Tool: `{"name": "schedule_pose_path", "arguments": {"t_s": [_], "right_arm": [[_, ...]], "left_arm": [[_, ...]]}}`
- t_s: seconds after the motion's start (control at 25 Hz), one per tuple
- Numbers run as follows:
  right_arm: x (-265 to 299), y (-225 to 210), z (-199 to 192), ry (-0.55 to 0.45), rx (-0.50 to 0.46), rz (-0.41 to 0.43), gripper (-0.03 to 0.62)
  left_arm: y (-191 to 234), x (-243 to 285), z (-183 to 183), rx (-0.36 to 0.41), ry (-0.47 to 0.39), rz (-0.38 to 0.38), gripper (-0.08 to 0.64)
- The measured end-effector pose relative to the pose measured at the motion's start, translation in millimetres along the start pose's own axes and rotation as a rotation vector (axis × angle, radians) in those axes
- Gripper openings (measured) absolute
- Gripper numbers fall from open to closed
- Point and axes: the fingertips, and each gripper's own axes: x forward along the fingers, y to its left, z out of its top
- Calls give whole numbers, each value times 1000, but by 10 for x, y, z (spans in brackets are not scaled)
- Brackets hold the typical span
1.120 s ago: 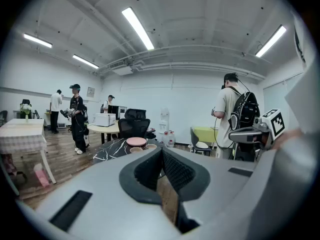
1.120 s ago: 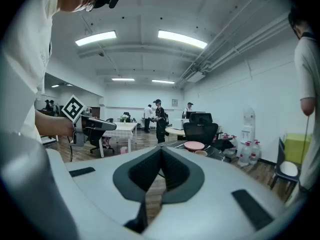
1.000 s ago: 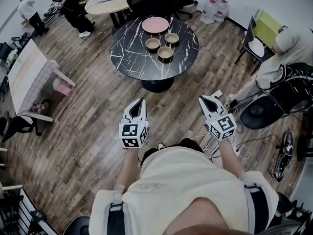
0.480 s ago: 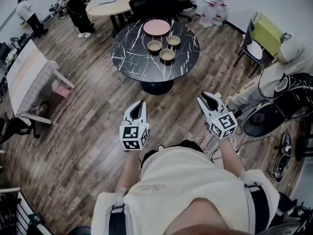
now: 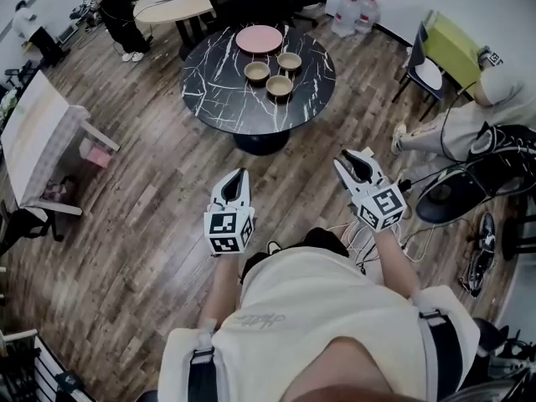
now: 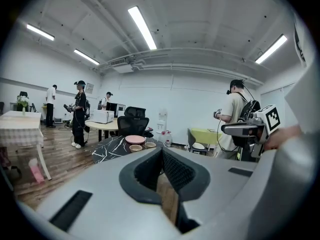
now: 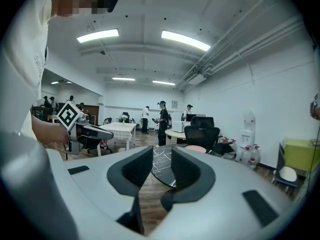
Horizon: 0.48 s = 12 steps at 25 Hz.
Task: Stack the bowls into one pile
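Three tan bowls (image 5: pixel 256 71) (image 5: pixel 289 60) (image 5: pixel 279 85) sit apart, unstacked, on a round black marble table (image 5: pixel 218 74), just in front of a pink plate (image 5: pixel 259 38). Both grippers hang in the air over the wood floor, well short of the table. My left gripper (image 5: pixel 238 180) is shut, its pads meeting at the tip with nothing between them (image 6: pixel 161 154). My right gripper (image 5: pixel 356 164) has just been opening; its jaws stand apart and empty (image 7: pixel 161 166). The left gripper view shows the plate (image 6: pixel 135 139) and two bowls (image 6: pixel 135 147) (image 6: pixel 150 144) far ahead.
A white-clothed table (image 5: pixel 33 132) stands at the left, a beige table (image 5: pixel 172 7) and office chairs behind the marble one. A person sits at the right (image 5: pixel 481 115) among cables and gear (image 5: pixel 452 199). Other people stand far left (image 5: pixel 117 15).
The right gripper's jaws have gone from shut to open. Both grippers sit almost where they were; the table has slid slightly left and up in the head view.
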Motion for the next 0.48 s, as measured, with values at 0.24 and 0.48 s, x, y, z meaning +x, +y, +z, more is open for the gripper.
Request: {"name": "schedule_pose_path", "arguments": {"t_s": [0.24,0.48], "right_arm": [[3,-49,-71,13,-4,-1,107],[86,-202,-320,50,49,12,107]], "left_arm": [[-78,135,-104,14,32,-28,20],[-123,336,-283,-25,87,-40,19]]}}
